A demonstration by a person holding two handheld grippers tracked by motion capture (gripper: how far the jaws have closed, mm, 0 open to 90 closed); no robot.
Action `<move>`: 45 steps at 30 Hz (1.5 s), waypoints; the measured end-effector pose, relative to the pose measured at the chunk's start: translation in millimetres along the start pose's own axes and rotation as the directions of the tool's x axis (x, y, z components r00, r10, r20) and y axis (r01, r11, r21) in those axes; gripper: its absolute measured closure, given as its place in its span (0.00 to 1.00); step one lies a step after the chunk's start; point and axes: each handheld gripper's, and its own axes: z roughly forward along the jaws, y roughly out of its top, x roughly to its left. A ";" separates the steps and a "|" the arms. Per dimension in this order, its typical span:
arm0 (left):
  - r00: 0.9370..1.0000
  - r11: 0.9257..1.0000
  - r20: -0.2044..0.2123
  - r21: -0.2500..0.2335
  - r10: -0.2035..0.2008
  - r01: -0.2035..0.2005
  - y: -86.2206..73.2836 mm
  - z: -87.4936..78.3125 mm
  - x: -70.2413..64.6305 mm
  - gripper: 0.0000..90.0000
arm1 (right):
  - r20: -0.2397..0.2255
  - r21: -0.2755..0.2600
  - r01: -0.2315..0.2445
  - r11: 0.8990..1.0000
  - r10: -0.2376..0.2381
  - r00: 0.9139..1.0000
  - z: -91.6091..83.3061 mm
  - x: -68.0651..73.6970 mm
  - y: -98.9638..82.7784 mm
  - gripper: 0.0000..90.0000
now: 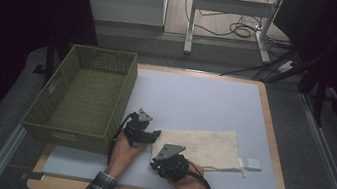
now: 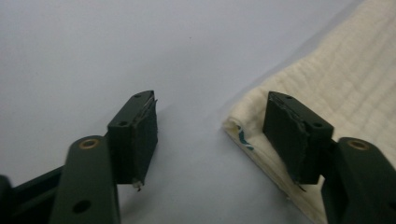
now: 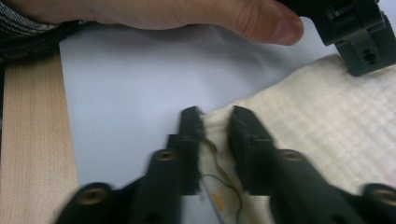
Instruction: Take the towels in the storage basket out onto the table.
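On the grey desk (image 1: 205, 105), soft, floppy cream cloth bag (image 1: 209, 146): corner pinched in right claw (image 3: 215, 126), left claw (image 2: 210, 130) half-wide at another corner; best lifted by corners.

Each hand carries a black two-jaw tool, left tool (image 1: 150, 136) and right tool (image 1: 158, 166), topped by a grey three-cornered plate, with a black cable trailing back. The jaw arms show brass-ringed screw holes and flat rectangular pads. Both sleeves (image 1: 98, 188) are dark plaid.
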 end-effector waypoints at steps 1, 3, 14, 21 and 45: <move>0.999 1.000 0.027 -0.007 0.025 -0.025 -0.3 -1.0 -2.2 0.52 | 0.005 0.002 -0.006 1.000 0.006 1.000 -0.1 -0.6 0.2 0.93; 0.999 0.999 0.040 -0.008 0.033 -0.032 -0.3 -1.3 -3.0 0.57 | 0.004 0.003 -0.016 1.000 0.016 1.000 -0.1 -1.2 0.3 0.94; 0.991 0.999 0.132 -0.036 0.008 -0.003 5.7 -5.5 -1.6 0.96 | -0.049 -0.056 -0.076 0.996 0.073 0.996 -10.3 -7.2 -0.5 0.95; 0.989 0.994 0.144 -0.102 0.040 -0.025 22.0 -19.0 -8.7 0.96 | -0.066 -0.116 -0.102 0.988 0.095 0.993 -34.0 -12.8 4.3 0.95; 0.969 0.973 0.156 -0.164 0.190 -0.165 68.5 13.9 -57.8 0.95 | 0.031 -0.155 -0.207 0.966 0.214 0.976 -84.8 -47.3 -43.4 0.95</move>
